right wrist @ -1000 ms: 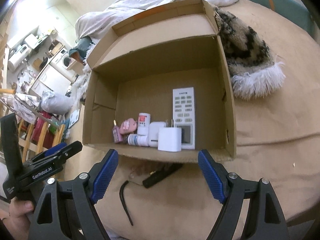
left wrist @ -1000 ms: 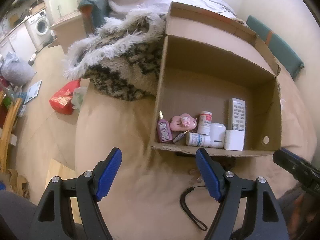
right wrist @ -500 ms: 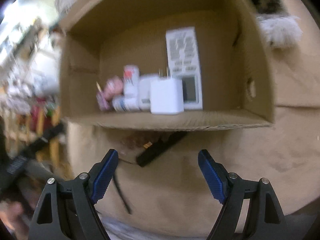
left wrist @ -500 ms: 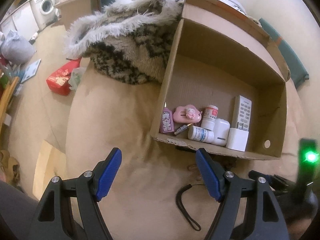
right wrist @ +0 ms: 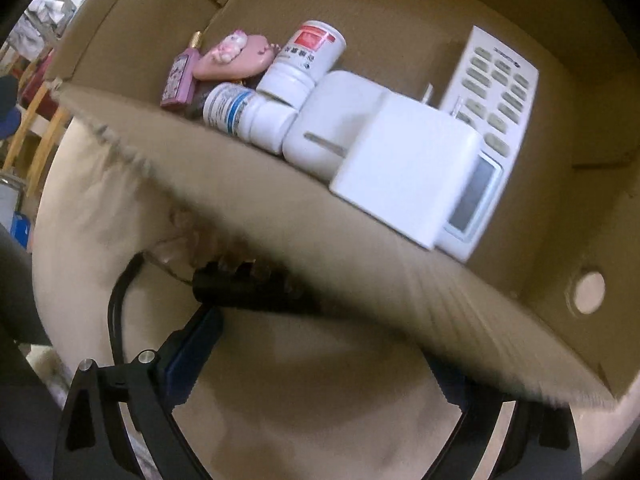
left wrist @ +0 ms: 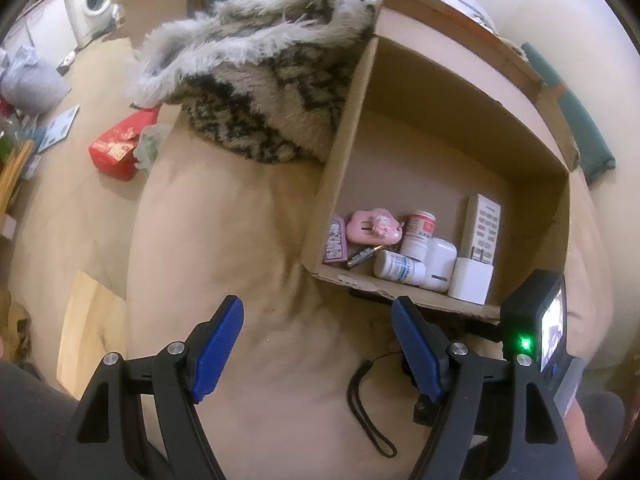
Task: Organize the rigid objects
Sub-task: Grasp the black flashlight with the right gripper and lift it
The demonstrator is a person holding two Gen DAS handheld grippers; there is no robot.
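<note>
Right gripper (right wrist: 316,364), jaws wide and empty, has advanced under the cardboard box (right wrist: 360,264) rim; black device (right wrist: 256,292) lies just ahead, crosswise

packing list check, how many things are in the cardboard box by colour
white: 5, two pill bottles, earbud case, charger, remote
pink: 2, perfume bottle, pink case
dark: 1, small item, unclear what
total: 8
</note>
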